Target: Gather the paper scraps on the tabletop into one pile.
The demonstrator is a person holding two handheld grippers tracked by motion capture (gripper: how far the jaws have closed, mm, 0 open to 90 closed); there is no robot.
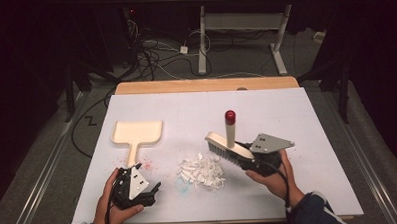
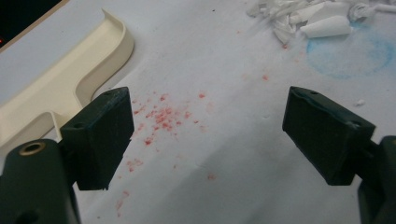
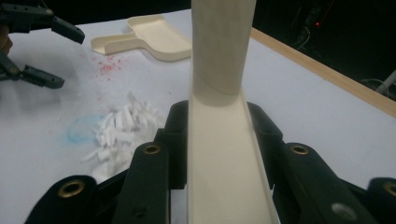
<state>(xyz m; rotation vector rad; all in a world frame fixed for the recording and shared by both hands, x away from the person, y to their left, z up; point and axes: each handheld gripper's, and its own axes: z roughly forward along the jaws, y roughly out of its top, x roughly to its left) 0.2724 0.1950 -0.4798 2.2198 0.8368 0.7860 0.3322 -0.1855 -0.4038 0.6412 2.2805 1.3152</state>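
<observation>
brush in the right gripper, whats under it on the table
The brush, clamped in the right gripper, is raised over the white table cover, beside the pile of paper scraps. The cover under its bristles is hidden by the head.

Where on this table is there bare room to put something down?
The far strip beyond the dustpan and brush is bare, as is the right edge. It is crowded in front, around the paper scraps, between both grippers.
</observation>
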